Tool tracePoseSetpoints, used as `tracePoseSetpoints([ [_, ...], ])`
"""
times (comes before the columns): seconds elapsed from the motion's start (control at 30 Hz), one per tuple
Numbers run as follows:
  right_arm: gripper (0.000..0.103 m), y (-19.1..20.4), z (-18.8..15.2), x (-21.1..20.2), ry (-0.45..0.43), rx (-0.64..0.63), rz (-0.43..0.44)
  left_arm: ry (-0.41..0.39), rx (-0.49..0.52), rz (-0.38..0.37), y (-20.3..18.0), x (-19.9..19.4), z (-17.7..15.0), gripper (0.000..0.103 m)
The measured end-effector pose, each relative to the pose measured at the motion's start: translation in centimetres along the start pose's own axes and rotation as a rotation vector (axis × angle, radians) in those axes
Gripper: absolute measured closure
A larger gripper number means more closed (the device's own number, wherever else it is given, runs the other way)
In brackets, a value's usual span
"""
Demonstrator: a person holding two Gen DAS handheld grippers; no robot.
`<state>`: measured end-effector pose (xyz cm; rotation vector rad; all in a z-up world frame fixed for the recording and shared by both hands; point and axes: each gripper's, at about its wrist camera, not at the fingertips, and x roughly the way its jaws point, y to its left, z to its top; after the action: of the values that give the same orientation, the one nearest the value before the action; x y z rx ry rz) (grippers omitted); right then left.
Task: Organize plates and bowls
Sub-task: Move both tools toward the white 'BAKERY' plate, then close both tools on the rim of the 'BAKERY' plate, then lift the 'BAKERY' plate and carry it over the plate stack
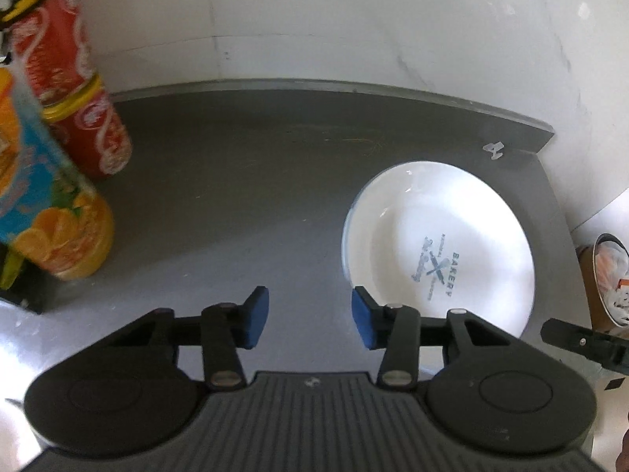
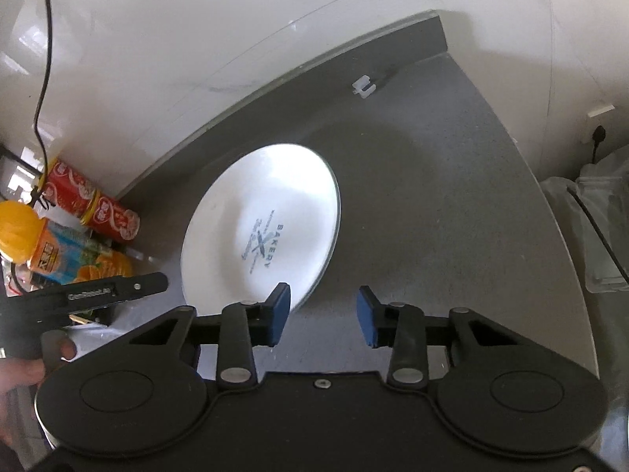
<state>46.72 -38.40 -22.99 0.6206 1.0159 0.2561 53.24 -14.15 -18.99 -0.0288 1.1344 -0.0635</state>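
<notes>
A white plate (image 1: 444, 244) with a blue "BAKERY" print lies flat on the grey counter (image 1: 236, 181) near its far right corner. My left gripper (image 1: 310, 316) is open and empty, just left of the plate's near rim. The same plate (image 2: 263, 224) shows in the right wrist view. My right gripper (image 2: 324, 314) is open too, with its left finger over the plate's near right edge and nothing between the pads. The left tool's black body (image 2: 90, 295) reaches in from the left there.
Two stacked red cans (image 1: 78, 82) and an orange juice bottle (image 1: 51, 212) stand at the counter's left. A small white clip (image 2: 363, 86) lies near the back wall. A bin (image 1: 611, 279) sits past the right edge. Clear plastic containers (image 2: 601, 228) stand on the right.
</notes>
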Motion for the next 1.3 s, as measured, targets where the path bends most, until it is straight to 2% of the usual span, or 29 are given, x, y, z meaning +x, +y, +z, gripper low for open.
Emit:
tracePoseSetpoints([
  [0.23,0.066,-0.6,1.2,1.8,0.011,0.002,-0.002,0.014,-0.028,-0.014,-0.3,2.4,1.1,0.065],
  [0.37,0.067,-0.7,1.6,3.4,0.032,0.001,-0.031,0.018,-0.008,-0.019,-1.1,3.5,1.4,0.070],
  [0.53,0.081,-0.9,2.2,4.7,0.037,0.023,-0.012,0.028,-0.025,-0.032,-1.6,4.4,2.0,0.077],
  [0.63,0.085,-0.7,2.7,5.1,0.040,0.009,-0.022,0.034,-0.039,-0.040,-1.8,4.6,2.3,0.082],
  [0.8,0.091,-0.3,3.2,5.7,0.035,0.007,-0.037,0.025,-0.048,-0.040,-1.8,5.0,2.9,0.082],
  [1.3,0.092,0.0,2.4,5.4,-0.011,-0.008,-0.047,0.048,-0.136,-0.109,0.0,4.8,2.9,0.086],
])
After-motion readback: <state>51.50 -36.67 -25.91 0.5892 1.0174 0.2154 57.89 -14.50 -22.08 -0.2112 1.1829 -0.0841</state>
